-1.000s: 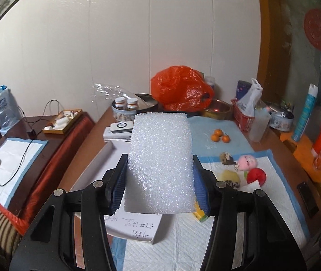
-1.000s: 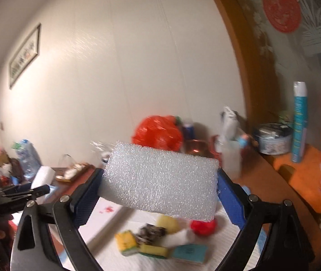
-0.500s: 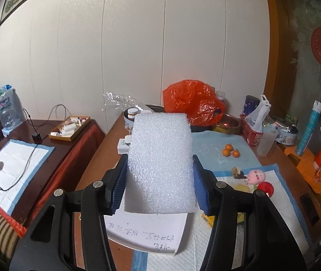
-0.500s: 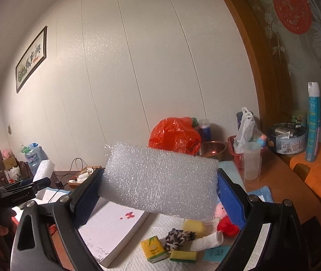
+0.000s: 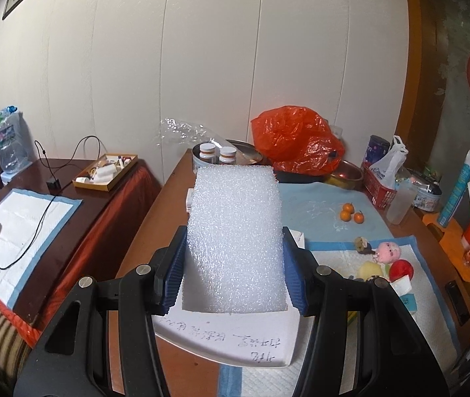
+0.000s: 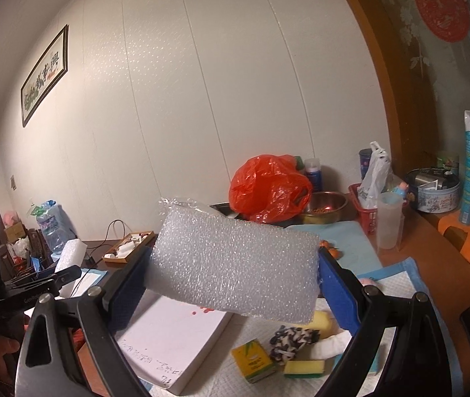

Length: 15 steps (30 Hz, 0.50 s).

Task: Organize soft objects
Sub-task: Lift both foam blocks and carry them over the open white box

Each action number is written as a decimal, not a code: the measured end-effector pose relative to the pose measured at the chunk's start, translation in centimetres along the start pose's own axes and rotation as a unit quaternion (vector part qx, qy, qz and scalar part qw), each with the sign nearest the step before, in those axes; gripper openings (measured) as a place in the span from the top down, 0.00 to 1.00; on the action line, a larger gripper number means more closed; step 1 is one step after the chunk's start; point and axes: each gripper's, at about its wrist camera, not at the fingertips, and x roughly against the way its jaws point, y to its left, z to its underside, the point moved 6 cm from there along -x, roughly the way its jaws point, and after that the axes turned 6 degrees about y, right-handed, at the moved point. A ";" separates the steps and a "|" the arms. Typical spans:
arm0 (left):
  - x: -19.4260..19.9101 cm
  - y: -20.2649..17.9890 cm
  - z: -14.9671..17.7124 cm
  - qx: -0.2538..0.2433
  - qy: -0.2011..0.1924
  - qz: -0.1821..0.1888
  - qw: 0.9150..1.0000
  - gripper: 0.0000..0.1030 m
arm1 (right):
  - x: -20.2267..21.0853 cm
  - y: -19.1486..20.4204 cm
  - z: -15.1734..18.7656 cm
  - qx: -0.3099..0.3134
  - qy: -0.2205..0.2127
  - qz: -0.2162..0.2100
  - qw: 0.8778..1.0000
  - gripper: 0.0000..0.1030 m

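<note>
Two grippers are in view, each clamping its own white foam block above the long wooden table (image 5: 168,198). We list items from largest to smallest.

The table carries a white quilted pad (image 5: 344,258) at its near right. A flat white box (image 6: 172,340) with handwriting on its side lies on the near left of the table, partly on that pad.

We see the left gripper (image 5: 234,273) closed on a white rectangular foam block (image 5: 235,238). Both blue pads press the block's long sides near its lower end, and the block rises upright above the white box.

We see the right gripper (image 6: 233,289) closed on a second white foam block (image 6: 235,264), held crosswise and tilted down to the right, with the pads on its short ends.

An orange plastic bag (image 5: 296,140) sits at the far end of the table.

On the pad lie a yellow sponge (image 6: 304,369), a green and yellow carton (image 6: 253,359), a black and white knotted rope toy (image 6: 289,340), a pink plush doll (image 5: 387,252) and a red ball (image 5: 401,268), close together.
</note>
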 end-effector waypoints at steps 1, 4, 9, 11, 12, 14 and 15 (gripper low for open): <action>-0.1 0.4 0.1 0.002 0.001 0.000 1.000 0.49 | -0.1 0.3 0.0 0.001 0.001 0.000 1.000 0.08; -0.3 1.6 0.1 0.008 0.002 -0.002 1.000 0.49 | -0.6 1.1 0.2 0.003 0.007 -0.002 1.000 0.08; -0.6 3.5 0.2 0.012 0.004 0.000 1.000 0.49 | -1.8 2.7 0.1 0.011 0.010 -0.001 1.000 0.08; -0.9 4.0 0.2 0.012 0.006 0.001 1.000 0.49 | -2.6 3.7 0.2 0.015 0.015 -0.005 1.000 0.08; -1.2 4.3 0.3 0.012 0.009 0.003 1.000 0.49 | -2.9 4.2 0.3 0.017 0.018 -0.008 1.000 0.08; -1.8 4.7 0.4 0.010 0.013 0.004 1.000 0.49 | -3.7 5.2 0.5 0.023 0.026 -0.011 0.999 0.08; -2.3 4.8 0.5 0.009 0.018 0.005 1.000 0.49 | -4.2 5.7 0.6 0.026 0.030 -0.013 0.999 0.08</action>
